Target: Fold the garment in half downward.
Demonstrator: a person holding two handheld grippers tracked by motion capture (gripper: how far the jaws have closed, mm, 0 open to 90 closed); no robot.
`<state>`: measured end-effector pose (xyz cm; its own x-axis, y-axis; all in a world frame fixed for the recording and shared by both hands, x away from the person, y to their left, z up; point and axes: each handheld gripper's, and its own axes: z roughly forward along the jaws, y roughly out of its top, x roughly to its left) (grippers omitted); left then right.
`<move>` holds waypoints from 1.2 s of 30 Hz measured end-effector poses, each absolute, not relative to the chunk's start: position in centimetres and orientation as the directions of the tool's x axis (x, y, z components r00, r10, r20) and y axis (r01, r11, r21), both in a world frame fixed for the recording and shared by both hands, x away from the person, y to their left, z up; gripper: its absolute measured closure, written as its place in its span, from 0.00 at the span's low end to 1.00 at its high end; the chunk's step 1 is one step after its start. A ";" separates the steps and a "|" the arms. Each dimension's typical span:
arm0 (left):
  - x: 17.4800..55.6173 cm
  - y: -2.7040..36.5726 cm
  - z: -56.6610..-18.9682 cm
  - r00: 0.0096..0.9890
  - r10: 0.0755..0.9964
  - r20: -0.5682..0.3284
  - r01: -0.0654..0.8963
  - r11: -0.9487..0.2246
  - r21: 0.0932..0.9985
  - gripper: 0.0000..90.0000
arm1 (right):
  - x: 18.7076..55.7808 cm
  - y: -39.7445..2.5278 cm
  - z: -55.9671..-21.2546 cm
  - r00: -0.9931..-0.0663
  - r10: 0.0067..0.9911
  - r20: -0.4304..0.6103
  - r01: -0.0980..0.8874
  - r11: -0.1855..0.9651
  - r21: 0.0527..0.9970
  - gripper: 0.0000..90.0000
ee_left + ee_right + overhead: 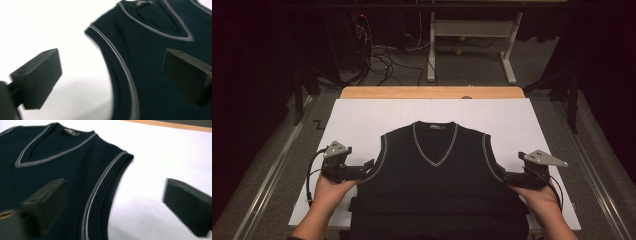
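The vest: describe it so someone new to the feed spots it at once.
Start at the white board covering the table. On its near half, between the two hand-held grippers, lies the sleeveless vest, flat and front up. It is the one dark garment, with pale grey piping round its V-neck and armholes.

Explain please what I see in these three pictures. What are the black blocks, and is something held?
A person stands at a table covered by a white sheet and holds a hand tool with two black jaws in each hand: the left gripper and the right gripper. One picture is taken from above. The other two come from cameras on the grippers, so the black blocks there are the jaws themselves. A dark vest with grey trim lies flat on the sheet. Both grippers are open, each astride an armhole edge of the vest. Nothing is held yet.
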<state>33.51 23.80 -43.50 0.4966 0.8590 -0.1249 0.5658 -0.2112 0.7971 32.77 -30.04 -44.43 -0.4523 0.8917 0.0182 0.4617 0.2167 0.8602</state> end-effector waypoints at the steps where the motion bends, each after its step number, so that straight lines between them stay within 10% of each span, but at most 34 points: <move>1: 34.1 23.8 -43.6 0.493 0.859 -0.138 0.571 -0.200 0.797 0.00 | 33.3 -29.9 -44.4 -0.451 0.892 0.019 0.467 0.217 0.857 0.00; 23: 43.0 19.6 -47.3 0.399 0.884 -0.244 0.721 -0.138 0.679 0.01 | 41.9 -26.8 -45.8 -0.414 0.910 0.000 0.594 0.271 0.757 0.11; 36: 42.7 18.0 -47.6 0.384 0.911 -0.149 0.715 -0.192 0.672 0.35 | 43.9 -24.7 -46.8 -0.402 0.916 -0.010 0.656 0.295 0.695 0.29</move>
